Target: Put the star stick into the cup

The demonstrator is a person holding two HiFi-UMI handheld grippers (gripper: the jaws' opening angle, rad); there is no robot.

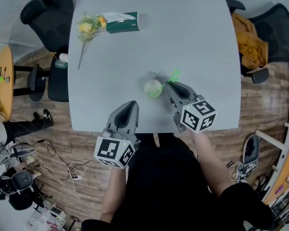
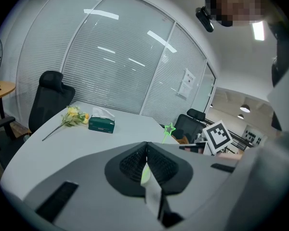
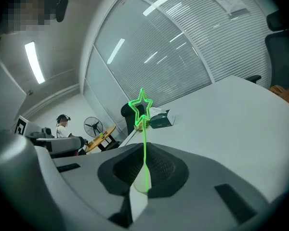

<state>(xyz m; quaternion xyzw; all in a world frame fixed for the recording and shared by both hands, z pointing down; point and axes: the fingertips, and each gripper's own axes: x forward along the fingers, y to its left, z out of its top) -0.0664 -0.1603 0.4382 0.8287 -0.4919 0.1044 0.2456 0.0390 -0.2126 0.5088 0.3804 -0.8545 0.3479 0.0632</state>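
Right tongs [image 3: 143, 150] pinch the thin green star-topped stick [image 3: 144, 138] beside the small pale round cup [image 1: 153, 87].
The cup sits just left of their tips, so the stick's foot likely needs centring over the rim before release. Left tongs [image 1: 131, 105] sit closed and empty on the cup's other side.

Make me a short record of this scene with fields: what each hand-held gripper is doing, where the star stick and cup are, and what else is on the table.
left hand-held gripper: jaws together, holding nothing, near the table's front edge
right hand-held gripper: shut on the star stick
star stick: upright between the jaws, star end on top
cup: on the table, beside the right gripper's tips
stick in cup: cannot tell
table: also holds flowers and a tissue box, far left
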